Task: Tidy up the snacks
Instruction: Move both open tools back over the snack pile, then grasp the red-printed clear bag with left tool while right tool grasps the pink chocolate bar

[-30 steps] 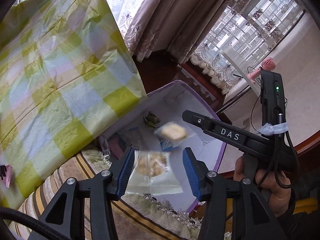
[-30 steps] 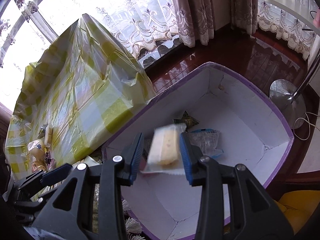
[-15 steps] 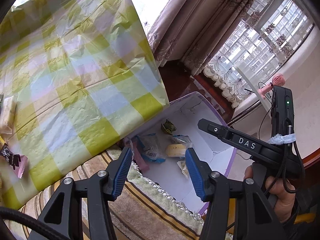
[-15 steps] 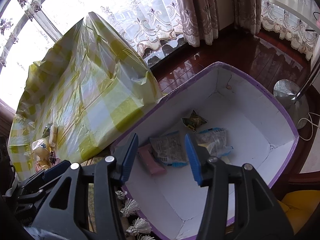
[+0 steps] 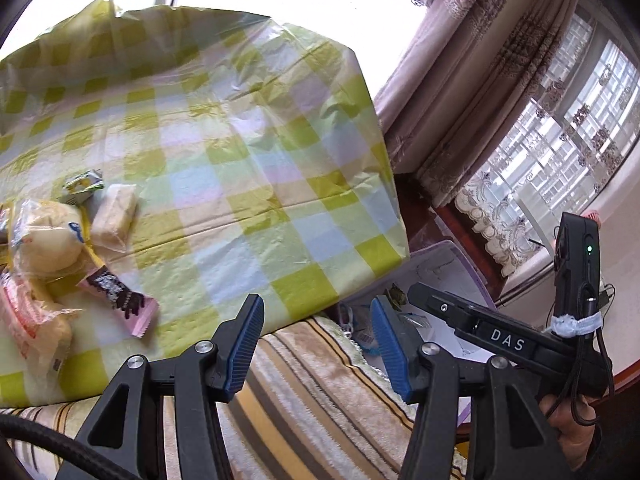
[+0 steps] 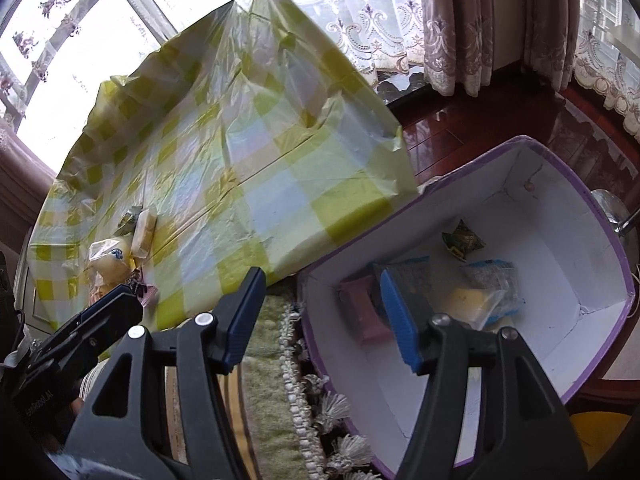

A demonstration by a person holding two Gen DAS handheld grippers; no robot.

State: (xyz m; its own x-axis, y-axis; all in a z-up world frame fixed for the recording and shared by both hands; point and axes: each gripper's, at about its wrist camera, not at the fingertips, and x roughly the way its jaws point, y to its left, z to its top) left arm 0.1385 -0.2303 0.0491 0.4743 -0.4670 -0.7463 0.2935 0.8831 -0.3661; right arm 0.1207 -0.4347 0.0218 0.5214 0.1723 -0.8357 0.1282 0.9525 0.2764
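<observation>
A purple-rimmed white box stands on the floor beside the table and holds several snack packets, among them a yellow cake packet, a pink bar and a green packet. More snacks lie on the checked tablecloth: a pale cake packet, a round bread bag and a pink-and-black bar. My left gripper is open and empty over the table's edge. My right gripper is open and empty above the box's near rim. The right gripper also shows in the left wrist view.
A striped, fringed cloth hangs between table and box. Dark wood floor and curtains lie beyond. A metal lamp base stands behind the box.
Both grippers let go of their packets, which fell into the box. Both grippers then swung left and back toward the table, and the table snacks came into view.
</observation>
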